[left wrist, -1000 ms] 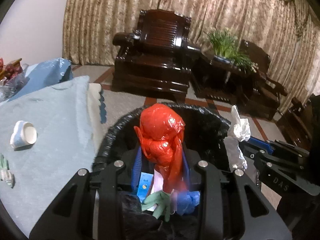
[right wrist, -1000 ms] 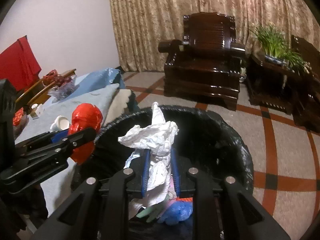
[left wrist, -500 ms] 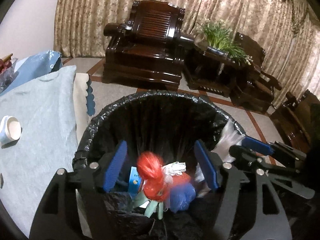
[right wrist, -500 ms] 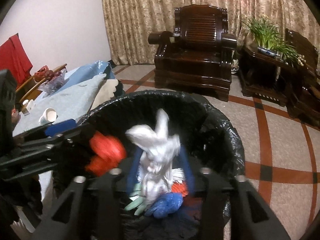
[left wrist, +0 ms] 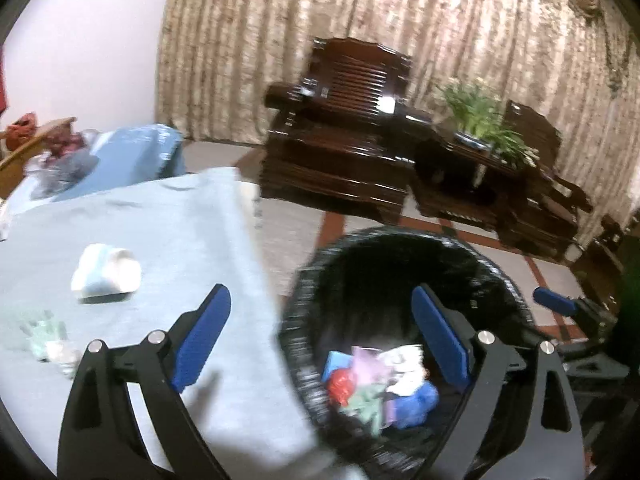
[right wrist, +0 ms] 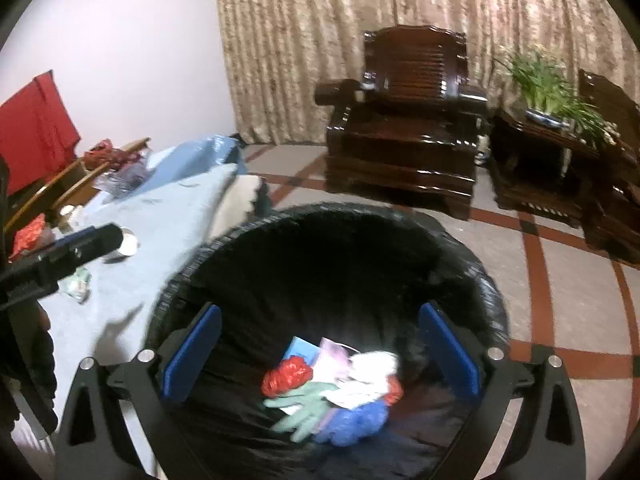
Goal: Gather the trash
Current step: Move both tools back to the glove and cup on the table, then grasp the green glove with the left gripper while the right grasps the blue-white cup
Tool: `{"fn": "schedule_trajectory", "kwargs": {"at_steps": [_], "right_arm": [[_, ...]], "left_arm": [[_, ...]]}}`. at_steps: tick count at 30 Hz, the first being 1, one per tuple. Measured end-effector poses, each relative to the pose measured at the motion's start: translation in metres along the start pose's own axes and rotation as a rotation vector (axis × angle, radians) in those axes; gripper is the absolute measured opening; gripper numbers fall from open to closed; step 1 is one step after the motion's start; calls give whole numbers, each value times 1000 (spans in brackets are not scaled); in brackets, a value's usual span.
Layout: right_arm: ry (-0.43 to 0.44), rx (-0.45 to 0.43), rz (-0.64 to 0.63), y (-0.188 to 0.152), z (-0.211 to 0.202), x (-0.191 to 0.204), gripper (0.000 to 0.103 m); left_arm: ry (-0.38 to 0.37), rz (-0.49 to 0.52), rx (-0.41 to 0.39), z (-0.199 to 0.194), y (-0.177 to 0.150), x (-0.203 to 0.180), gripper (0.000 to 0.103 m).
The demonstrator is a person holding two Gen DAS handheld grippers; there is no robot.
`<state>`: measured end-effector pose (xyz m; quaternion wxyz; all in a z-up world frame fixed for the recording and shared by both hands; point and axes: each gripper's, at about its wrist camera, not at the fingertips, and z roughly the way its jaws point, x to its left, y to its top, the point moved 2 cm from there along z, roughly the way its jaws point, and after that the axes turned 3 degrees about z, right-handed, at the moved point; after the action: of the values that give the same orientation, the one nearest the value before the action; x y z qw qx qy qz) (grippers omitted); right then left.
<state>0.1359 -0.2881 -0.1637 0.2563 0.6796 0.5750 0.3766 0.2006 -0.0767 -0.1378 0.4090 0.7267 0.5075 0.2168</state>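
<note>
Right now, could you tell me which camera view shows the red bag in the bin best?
The right wrist view: the red bag lies in plain sight among the rubbish in the bin, near the middle. The left wrist view shows it smaller, blurred and partly covered.

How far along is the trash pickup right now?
Done: the red bag and white tissue lie in the bin. In hand: nothing; the left tongs and right tongs have just opened. Left: the white cup and green scraps on the blue cloth.
</note>
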Motion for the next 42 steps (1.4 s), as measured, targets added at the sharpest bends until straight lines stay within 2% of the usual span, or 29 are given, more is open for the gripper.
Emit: {"fn": "schedule_trajectory", "kwargs": {"at_steps": [10,19,24,29,36,42], "right_arm": [[179,-32,-79,21,19,98,97],[304,-16,-160,28,55,191,97],[339,10,-177,26,87,229,97],[346,29,-191,22,119,250,97],[311,55,-178,21,155,256,97],[298,59,-182,21,166,254,97]], "left_arm": [[271,-121,-29,-64,-17,114,90],[438,-212,-19,-93,-35,194,90],[476,-227,16,-87,-47,220,90],[494,-239,71,-67,-63,235,90],[481,-276,122,-34,-73,247,90],[496,-298,171,-7,-74,250,90]]}}
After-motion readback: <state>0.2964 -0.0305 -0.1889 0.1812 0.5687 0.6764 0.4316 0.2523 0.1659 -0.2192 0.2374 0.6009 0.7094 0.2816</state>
